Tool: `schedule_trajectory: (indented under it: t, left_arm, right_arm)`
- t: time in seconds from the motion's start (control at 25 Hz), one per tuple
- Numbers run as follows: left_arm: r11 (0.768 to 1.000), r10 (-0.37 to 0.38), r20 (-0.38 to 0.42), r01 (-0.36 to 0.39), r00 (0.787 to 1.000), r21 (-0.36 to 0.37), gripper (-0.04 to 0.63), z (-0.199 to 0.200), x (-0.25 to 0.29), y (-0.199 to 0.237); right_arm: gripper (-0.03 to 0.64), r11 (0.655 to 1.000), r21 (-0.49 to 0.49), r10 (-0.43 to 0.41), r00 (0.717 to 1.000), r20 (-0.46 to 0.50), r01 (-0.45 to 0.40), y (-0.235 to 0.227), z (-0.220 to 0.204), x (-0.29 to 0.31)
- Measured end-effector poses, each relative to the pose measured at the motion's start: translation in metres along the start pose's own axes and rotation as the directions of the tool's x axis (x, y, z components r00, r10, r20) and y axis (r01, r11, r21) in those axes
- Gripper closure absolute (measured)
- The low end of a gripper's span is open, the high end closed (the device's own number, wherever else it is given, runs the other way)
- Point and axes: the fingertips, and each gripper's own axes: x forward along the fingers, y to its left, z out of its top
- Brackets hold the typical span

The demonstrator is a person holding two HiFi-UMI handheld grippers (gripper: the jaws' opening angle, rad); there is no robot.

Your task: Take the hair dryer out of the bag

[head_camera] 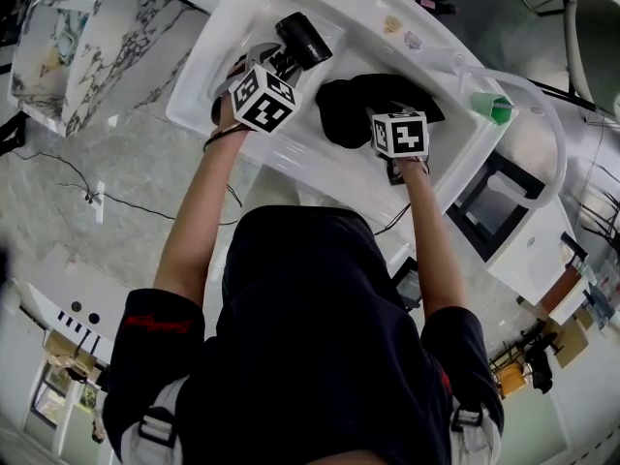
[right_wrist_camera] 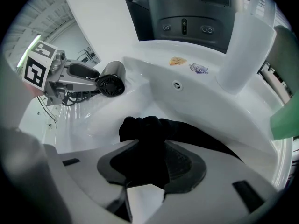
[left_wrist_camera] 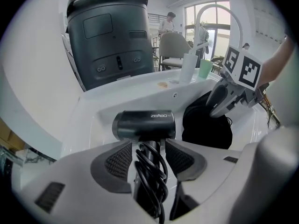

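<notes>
1. The hair dryer [left_wrist_camera: 144,124] is out of the bag [head_camera: 354,105]. It sits over the left part of the white wash basin [head_camera: 229,29], apart from the bag, with its barrel pointing to the far side.
2. The left gripper [left_wrist_camera: 148,147] is clamped on the dryer's handle just below the barrel. The coiled cord [left_wrist_camera: 152,181] is bundled against the handle between the pads.
3. The right gripper [right_wrist_camera: 152,160] has its jaws partly apart. A fold of the black bag lies between them, loose rather than pinched, and the right pad shows bare.
4. The bag lies slumped and flat in the middle of the basin, to the right of the dryer. It looks empty.
5. Handling, as a judgement:
   - The dryer is rigid and probably moderately heavy, with most of its weight in the barrel, so it may tip in a low grip.
   - Its shell looks smooth and could slip.
   - The handle close under the barrel is the sound place to hold it.
   - The cord is springy and may uncoil or snag.
6. The bag is soft, light cloth. It gives no support and can be pinched anywhere.
</notes>
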Motion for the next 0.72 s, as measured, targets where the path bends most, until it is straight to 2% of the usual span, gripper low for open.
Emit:
schedule_trajectory:
  t: [0.32,0.72]
  left_arm:
    - [0.999,0.039,0.031,-0.039,0.999,-0.018,0.38,0.006,-0.019,-0.008]
    - [0.996,0.08,0.049,-0.078,0.996,-0.046,0.393,0.003,-0.043,-0.021]
  right_arm:
    - [0.463,1.0,-0.015,-0.004,0.999,0.04,0.004,-0.001,-0.002,-0.014]
    - [0.526,0.998,-0.057,-0.013,0.998,0.06,0.016,0.005,-0.009,-0.032]
